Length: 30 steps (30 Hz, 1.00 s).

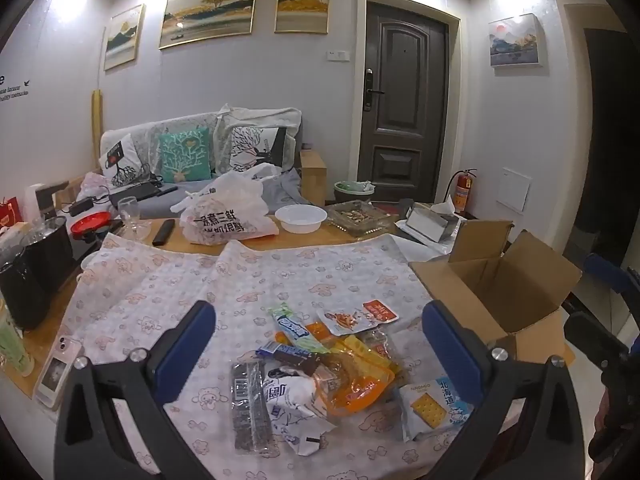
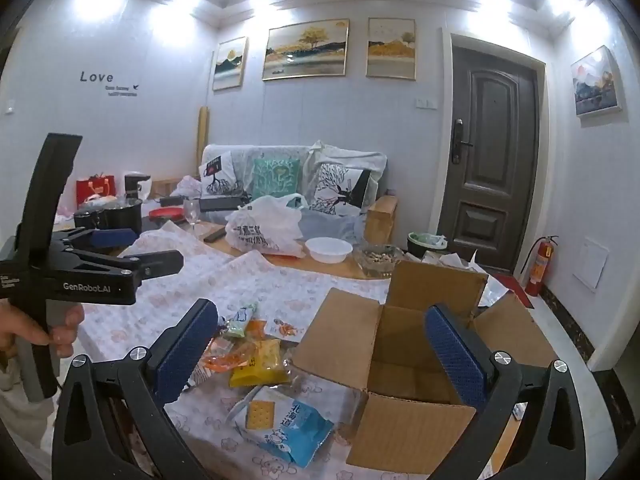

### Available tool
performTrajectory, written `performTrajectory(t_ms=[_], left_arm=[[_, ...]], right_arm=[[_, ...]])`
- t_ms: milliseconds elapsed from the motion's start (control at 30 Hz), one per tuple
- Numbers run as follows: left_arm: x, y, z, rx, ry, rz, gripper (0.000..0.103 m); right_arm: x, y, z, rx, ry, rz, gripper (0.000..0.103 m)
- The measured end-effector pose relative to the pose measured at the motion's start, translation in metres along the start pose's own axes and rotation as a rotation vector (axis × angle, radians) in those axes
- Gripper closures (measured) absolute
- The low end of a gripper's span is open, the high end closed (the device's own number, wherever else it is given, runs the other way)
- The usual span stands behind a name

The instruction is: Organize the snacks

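Both tools, left [image 1: 320, 344] and right [image 2: 324, 344], gape empty above snack packets [image 1: 320, 368] beside the open cardboard box [image 2: 400, 360].

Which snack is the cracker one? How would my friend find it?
Start at the open cardboard box on the patterned tablecloth. Just left of its near corner lies the cracker packet, at the near edge of the snack pile. It is the only white and blue pack, with a square yellow cracker pictured on it.
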<state>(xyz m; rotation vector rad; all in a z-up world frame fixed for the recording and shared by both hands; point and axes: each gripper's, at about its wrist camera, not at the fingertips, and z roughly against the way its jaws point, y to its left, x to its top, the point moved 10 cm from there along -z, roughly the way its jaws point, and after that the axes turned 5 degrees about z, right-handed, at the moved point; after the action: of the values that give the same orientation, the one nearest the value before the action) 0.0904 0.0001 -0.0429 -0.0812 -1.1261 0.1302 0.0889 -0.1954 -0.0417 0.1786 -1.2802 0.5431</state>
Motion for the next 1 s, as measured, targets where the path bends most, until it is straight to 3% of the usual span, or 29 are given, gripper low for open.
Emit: performTrajectory(t_ms=[1000], left_arm=[[-0.004,0.001,-0.002,-0.033,0.016,-0.001,0.001]], right_arm=[[-0.011,0.012,-0.012,-0.002,0.041,0.014,0.0]])
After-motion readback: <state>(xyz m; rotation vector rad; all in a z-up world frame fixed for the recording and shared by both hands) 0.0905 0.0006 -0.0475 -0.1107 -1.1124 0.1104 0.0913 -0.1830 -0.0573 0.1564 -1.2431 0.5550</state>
